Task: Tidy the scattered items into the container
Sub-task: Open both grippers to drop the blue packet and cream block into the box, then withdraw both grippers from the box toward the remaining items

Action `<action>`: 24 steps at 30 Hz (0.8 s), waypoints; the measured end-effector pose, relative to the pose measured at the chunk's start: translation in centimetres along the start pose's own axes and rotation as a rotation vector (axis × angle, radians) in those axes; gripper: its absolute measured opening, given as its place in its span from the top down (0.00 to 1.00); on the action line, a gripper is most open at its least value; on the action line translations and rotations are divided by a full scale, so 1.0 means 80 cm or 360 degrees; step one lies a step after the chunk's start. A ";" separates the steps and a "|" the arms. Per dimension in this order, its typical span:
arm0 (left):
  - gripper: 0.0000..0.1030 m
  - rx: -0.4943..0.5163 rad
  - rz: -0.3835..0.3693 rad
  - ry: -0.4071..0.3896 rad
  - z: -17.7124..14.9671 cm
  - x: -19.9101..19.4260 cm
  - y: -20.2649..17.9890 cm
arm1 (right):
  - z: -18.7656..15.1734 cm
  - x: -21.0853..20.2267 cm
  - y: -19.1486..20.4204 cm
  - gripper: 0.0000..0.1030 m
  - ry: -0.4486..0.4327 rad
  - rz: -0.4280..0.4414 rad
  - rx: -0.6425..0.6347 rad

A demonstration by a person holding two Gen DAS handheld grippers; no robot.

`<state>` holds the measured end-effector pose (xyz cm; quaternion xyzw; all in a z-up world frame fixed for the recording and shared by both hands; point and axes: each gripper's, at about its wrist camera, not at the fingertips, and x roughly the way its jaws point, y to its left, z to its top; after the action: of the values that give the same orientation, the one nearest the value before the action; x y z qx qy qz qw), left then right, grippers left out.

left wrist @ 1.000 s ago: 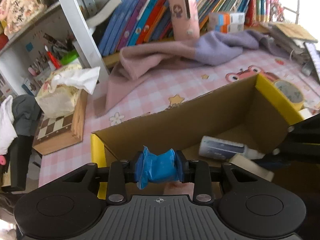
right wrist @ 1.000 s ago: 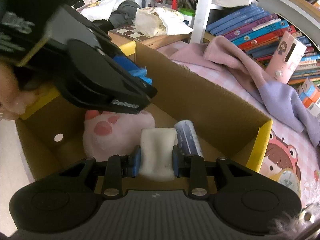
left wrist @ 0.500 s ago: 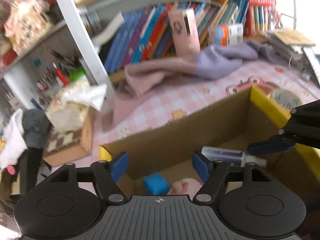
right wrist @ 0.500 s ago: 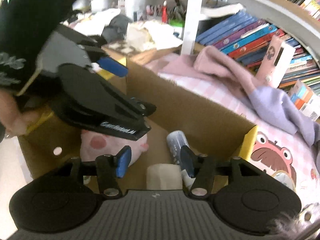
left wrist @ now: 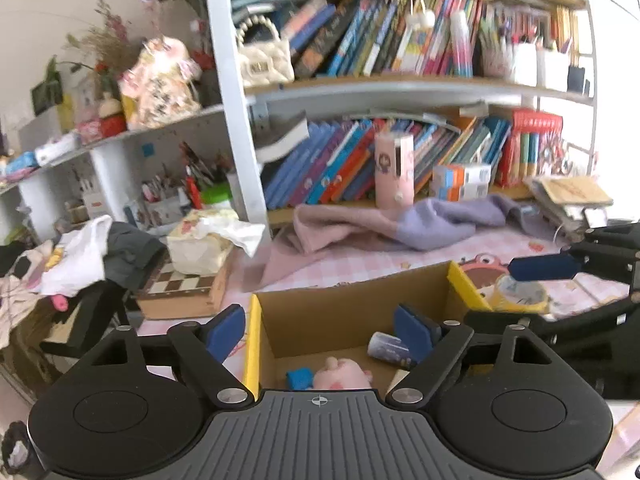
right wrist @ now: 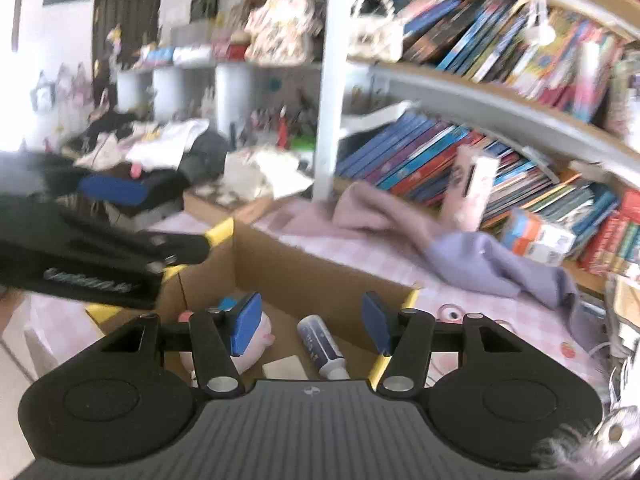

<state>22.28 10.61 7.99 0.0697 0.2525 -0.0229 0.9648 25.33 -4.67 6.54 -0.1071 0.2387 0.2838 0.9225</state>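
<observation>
A brown cardboard box [left wrist: 352, 312] with yellow-taped edges stands on the pink checked cloth. Inside lie a small blue item [left wrist: 299, 378], a pink plush [left wrist: 340, 374], a tube [left wrist: 390, 350] and a white block [right wrist: 286, 368]. My left gripper [left wrist: 320, 334] hovers above the box's near left part, its jaws opening with nothing between them. My right gripper [right wrist: 311, 322] hangs open over the box [right wrist: 320, 280], above the tube [right wrist: 322, 344] and plush [right wrist: 256, 344], holding nothing. Each gripper shows at the edge of the other's view.
A yellow tape roll [left wrist: 518, 294] lies right of the box. A pink and purple blanket [left wrist: 400, 224] sprawls behind it, below shelves of books. A chessboard case [left wrist: 184, 288] with a tissue pack [left wrist: 204, 244] sits to the left, beside piled clothes [left wrist: 80, 256].
The left gripper let go of the blue item and the right let go of the white block; both now lie in the box. Both grippers opened, rose and drew back.
</observation>
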 end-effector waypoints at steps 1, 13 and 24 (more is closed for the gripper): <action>0.14 0.0000 0.0013 -0.0023 -0.004 -0.014 -0.002 | -0.003 -0.014 0.000 0.48 -0.0030 -0.0020 0.0014; 0.10 -0.0095 0.0014 -0.0057 -0.073 -0.125 -0.026 | -0.072 -0.136 0.020 0.47 -0.0094 -0.0219 0.0155; 0.09 -0.0097 0.0015 0.0087 -0.145 -0.161 -0.051 | -0.162 -0.185 0.061 0.40 0.0052 -0.0343 0.0106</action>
<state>5.13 8.38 3.76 0.0421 0.2791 -0.0087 0.9593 6.90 -11.96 2.47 -0.1061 0.2499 0.1731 0.9467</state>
